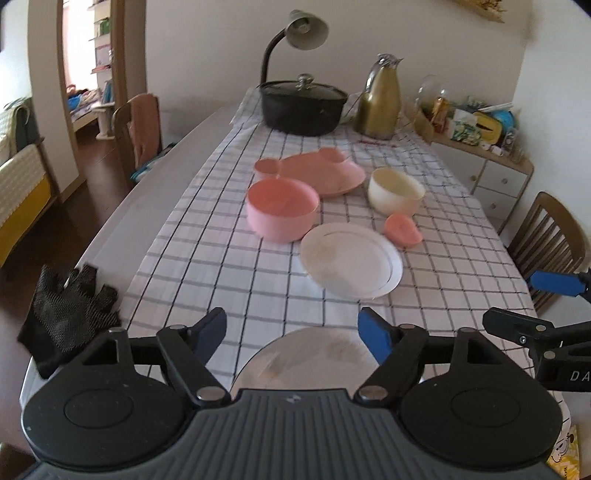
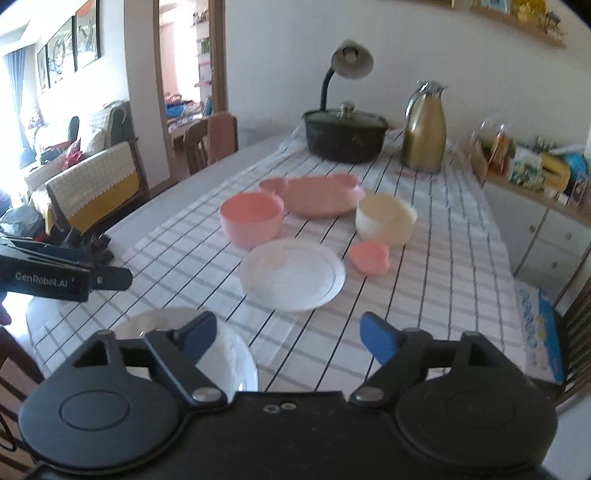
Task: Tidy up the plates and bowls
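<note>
On the checked cloth [image 1: 221, 258] a white plate [image 1: 306, 354] lies just below my left gripper [image 1: 295, 332], which stands open and holds nothing. Farther off are a second white plate [image 1: 351, 264], a pink bowl [image 1: 282, 210], a cream bowl [image 1: 395, 190], a small pink heart dish [image 1: 402, 229], a pink eared plate [image 1: 321, 173] and a little pink cup [image 1: 266, 168]. My right gripper [image 2: 288, 332] is open and empty too, to the right of the near plate [image 2: 229, 354]. Beyond it lie the other white plate [image 2: 291, 273], pink bowl [image 2: 251, 218] and cream bowl [image 2: 384, 219].
A lidded black pot [image 1: 303, 107], a gold jug [image 1: 380, 103] and a desk lamp [image 1: 306, 29] stand at the table's far end. A black glove [image 1: 70, 310] lies on the near left corner. Chairs [image 1: 546, 236] flank the table, and a cluttered sideboard [image 1: 491, 166] runs along the right.
</note>
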`<action>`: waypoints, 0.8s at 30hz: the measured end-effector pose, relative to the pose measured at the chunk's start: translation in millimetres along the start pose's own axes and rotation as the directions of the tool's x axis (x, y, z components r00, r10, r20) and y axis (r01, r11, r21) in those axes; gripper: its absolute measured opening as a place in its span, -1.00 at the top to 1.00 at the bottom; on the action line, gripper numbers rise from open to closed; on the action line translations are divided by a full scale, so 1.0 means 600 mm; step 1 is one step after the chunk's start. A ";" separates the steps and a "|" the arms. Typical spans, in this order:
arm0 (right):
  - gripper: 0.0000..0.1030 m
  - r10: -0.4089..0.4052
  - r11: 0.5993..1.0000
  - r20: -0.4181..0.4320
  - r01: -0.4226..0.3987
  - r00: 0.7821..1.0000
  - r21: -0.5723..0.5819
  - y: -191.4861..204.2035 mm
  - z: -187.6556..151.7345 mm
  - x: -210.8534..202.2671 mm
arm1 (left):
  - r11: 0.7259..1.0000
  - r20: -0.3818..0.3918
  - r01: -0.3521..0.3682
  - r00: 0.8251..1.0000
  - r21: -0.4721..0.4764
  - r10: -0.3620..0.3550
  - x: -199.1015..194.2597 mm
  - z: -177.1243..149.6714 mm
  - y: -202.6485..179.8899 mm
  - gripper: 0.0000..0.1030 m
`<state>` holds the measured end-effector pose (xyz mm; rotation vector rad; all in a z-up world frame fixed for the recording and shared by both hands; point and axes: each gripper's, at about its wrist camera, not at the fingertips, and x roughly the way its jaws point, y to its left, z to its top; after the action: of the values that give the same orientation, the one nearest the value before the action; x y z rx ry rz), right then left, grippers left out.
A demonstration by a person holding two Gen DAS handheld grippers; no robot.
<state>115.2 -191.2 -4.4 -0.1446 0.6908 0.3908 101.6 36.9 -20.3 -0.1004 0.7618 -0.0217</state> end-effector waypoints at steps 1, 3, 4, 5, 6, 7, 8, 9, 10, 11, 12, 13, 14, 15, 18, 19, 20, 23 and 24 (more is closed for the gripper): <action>-0.90 -0.014 1.000 0.013 0.014 1.000 0.003 -0.001 0.003 -0.001 | 1.000 0.009 0.003 1.000 0.006 -0.003 0.000 0.003 -0.004 -0.59; -0.99 -0.041 0.999 0.048 0.041 0.998 0.020 -0.005 0.009 -0.001 | 1.000 0.023 0.005 1.000 0.021 -0.006 0.005 0.009 -0.010 -0.61; -0.99 -0.053 0.998 0.054 0.052 0.997 0.024 -0.007 0.012 0.001 | 1.000 0.025 0.004 1.000 0.025 -0.004 0.009 0.013 -0.012 -0.61; -0.99 -0.066 0.998 0.053 0.065 0.996 0.027 -0.009 0.015 0.003 | 1.000 0.024 0.002 1.000 0.026 -0.002 0.013 0.016 -0.013 -0.62; -0.99 -0.079 0.997 0.051 0.078 0.996 0.030 -0.011 0.020 0.008 | 1.000 0.025 0.002 1.000 0.029 -0.002 0.018 0.020 -0.014 -0.62; -0.99 -0.092 0.995 0.051 0.090 0.994 0.037 -0.013 0.023 0.012 | 0.999 0.027 0.003 1.000 0.032 -0.004 0.023 0.022 -0.014 -0.62; -0.99 -0.101 0.994 0.051 0.099 0.994 0.044 -0.015 0.026 0.016 | 0.999 0.026 0.004 1.000 0.033 -0.005 0.028 0.025 -0.015 -0.62; -0.99 -0.113 0.992 0.048 0.110 0.992 0.054 -0.017 0.029 0.022 | 0.999 0.023 0.007 1.000 0.033 -0.008 0.035 0.028 -0.015 -0.62; -0.99 -0.122 0.991 0.045 0.119 0.991 0.065 -0.020 0.032 0.027 | 0.999 0.020 0.010 1.000 0.033 -0.011 0.041 0.030 -0.014 -0.62; -0.99 -0.127 0.989 0.045 0.124 0.991 0.076 -0.023 0.034 0.032 | 0.999 0.020 0.010 1.000 0.034 -0.010 0.046 0.033 -0.014 -0.62; -0.99 -0.133 0.988 0.046 0.129 0.990 0.084 -0.026 0.036 0.037 | 0.999 0.021 0.005 1.000 0.036 -0.006 0.052 0.035 -0.015 -0.62; -0.99 -0.141 0.986 0.042 0.137 0.989 0.092 -0.029 0.038 0.044 | 0.999 0.022 -0.005 1.000 0.037 0.004 0.059 0.038 -0.015 -0.62; -0.99 -0.145 0.985 0.037 0.141 0.989 0.098 -0.032 0.039 0.050 | 0.999 0.020 -0.012 1.000 0.035 0.011 0.065 0.040 -0.015 -0.62; -0.99 -0.145 0.985 0.031 0.142 0.989 0.103 -0.035 0.042 0.058 | 0.999 0.016 -0.019 1.000 0.030 0.019 0.074 0.044 -0.015 -0.62; -0.99 -0.158 0.982 0.019 0.155 0.987 0.109 -0.041 0.045 0.080 | 0.999 0.005 -0.041 0.999 0.016 0.041 0.099 0.056 -0.013 -0.62; -0.99 -0.165 0.980 0.014 0.162 0.986 0.112 -0.042 0.046 0.089 | 0.999 0.000 -0.050 0.999 0.012 0.050 0.108 0.060 -0.013 -0.62; -0.99 -0.169 0.979 0.008 0.166 0.986 0.115 -0.045 0.047 0.098 | 0.998 -0.004 -0.058 0.998 0.008 0.058 0.116 0.064 -0.011 -0.62; -0.99 -0.171 0.977 -0.009 0.171 0.985 0.127 -0.052 0.051 0.128 | 0.997 -0.017 -0.071 0.997 -0.007 0.071 0.143 0.074 -0.006 -0.62; -0.99 -0.176 0.976 -0.012 0.176 0.984 0.130 -0.053 0.051 0.139 | 0.997 -0.026 -0.073 0.997 -0.009 0.072 0.154 0.078 -0.005 -0.62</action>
<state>204.2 -187.2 -34.5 -0.0814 0.6961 0.1749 200.8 32.4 -50.1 -0.0822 0.7905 0.0499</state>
